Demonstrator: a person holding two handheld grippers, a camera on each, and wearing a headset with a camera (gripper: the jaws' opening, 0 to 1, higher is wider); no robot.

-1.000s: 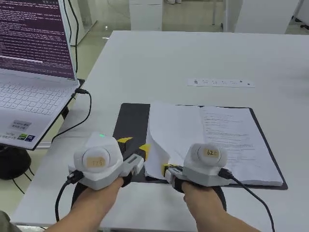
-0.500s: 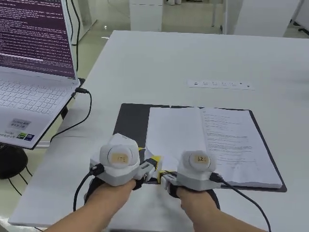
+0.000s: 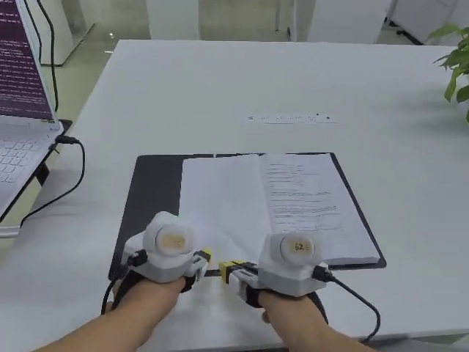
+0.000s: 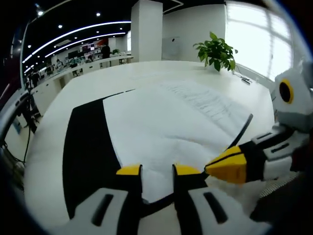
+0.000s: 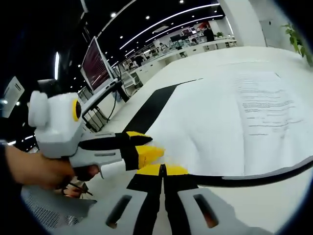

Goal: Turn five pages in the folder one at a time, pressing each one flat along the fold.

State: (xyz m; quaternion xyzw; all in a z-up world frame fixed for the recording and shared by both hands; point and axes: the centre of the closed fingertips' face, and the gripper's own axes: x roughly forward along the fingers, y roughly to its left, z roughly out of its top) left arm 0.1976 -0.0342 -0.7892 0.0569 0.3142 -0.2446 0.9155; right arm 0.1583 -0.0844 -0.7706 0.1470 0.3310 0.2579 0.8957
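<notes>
- Two pages lie open in the folder (image 3: 155, 198): a blank sheet (image 3: 220, 202) on the left and a printed sheet (image 3: 308, 198) on the right. The black cover shows as a wide band along the left side.
- Where does it sit?
- Flat on the white table (image 3: 242, 81), near the front edge, just ahead of both grippers. In the left gripper view the blank sheet has faint ripples close to its near edge.
- And the jaws?
- The left gripper (image 4: 157, 170) has a narrow gap between its yellow tips, at the blank sheet's near edge. The right gripper (image 5: 161, 170) has its tips pressed together, with nothing seen between them. It sits just beside the left one.
- Room around the folder?
- Bare tabletop beyond it and to the right. A thin paper strip (image 3: 289, 117) lies well past the far edge. A laptop (image 3: 18, 110) stands well off to the left, and plant leaves (image 3: 454, 55) hang at the far right.
</notes>
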